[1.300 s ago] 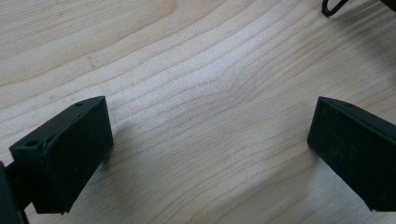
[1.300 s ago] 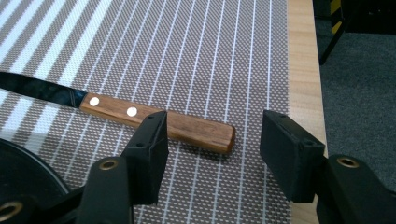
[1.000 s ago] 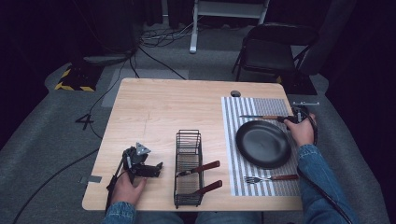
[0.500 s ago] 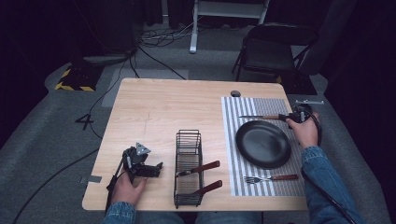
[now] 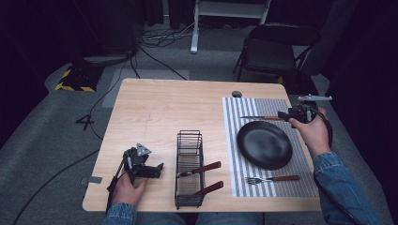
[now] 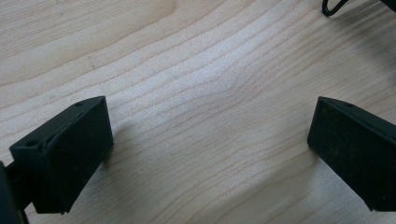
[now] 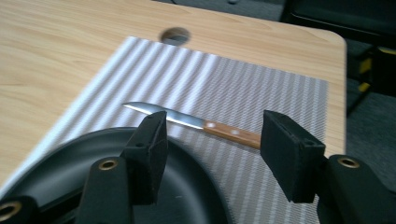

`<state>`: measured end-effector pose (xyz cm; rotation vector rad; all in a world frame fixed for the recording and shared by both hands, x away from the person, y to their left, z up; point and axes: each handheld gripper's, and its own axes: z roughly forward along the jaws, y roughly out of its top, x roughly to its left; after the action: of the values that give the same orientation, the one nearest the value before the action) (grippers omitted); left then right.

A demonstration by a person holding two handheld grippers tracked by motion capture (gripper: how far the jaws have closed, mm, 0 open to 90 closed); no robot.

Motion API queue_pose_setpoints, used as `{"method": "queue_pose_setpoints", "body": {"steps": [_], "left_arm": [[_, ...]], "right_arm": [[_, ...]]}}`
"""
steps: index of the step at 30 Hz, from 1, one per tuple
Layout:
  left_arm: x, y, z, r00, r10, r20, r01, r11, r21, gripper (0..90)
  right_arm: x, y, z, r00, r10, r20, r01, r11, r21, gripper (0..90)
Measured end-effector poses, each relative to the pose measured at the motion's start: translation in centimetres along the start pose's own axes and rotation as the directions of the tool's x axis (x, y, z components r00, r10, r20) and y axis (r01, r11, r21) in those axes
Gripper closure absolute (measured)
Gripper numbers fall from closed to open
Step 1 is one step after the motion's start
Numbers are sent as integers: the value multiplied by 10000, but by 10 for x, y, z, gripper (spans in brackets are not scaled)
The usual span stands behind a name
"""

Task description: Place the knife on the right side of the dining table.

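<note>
Since my right tongs gape empty above the knife, closing early could nudge it against the plate.

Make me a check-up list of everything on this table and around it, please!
Surface: wooden table, striped placemat on its right part.
Job's things: knife lying on the placemat beyond the black plate; fork near the plate.
Clutter: wire rack holding two wooden-handled utensils.
Grippers: right gripper open, jaws either side of the knife handle, not gripping; left gripper open over bare wood.
Cables: several on the floor.
Surroundings: black chair, grey carpet.
</note>
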<state>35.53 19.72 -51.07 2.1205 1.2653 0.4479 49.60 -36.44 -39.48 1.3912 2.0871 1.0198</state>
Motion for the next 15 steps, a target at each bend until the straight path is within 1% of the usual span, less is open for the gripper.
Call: {"method": "queue_pose_setpoints", "body": {"steps": [1, 2, 4, 8, 12, 13, 14, 15], "left_arm": [[0, 0, 0, 10000, -1, 0, 1, 10000, -1, 3], [0, 0, 0, 10000, 1, 2, -1, 10000, 1, 3], [0, 0, 0, 10000, -8, -1, 8, 10000, -3, 3], [0, 0, 0, 10000, -6, -2, 6, 10000, 1, 2], [0, 0, 0, 10000, 10, 8, -10, 10000, 7, 3], [0, 0, 0, 10000, 20, 14, -20, 10000, 11, 2], [0, 0, 0, 10000, 20, 14, -20, 10000, 11, 3], [0, 0, 0, 10000, 21, 13, -21, 10000, 9, 3]], "right_arm": [[11, 2, -8, 9995, -110, -284, 108, 9999, -73, 420], [11, 2, -8, 9995, -110, -284, 108, 9999, -73, 420], [22, 4, -15, 9979, -381, -516, 372, 9991, -197, 419], [44, 6, -29, 9916, -703, -1086, 650, 9965, -519, 417], [70, 8, -43, 9805, -1036, -1672, 932, 9933, -690, 415], [83, 7, -50, 9735, -1086, -2012, 940, 9923, -809, 413], [83, 7, -50, 9735, -1086, -2012, 940, 9923, -809, 413], [94, 5, -55, 9665, -1284, -2223, 1112, 9899, -882, 413]]}}
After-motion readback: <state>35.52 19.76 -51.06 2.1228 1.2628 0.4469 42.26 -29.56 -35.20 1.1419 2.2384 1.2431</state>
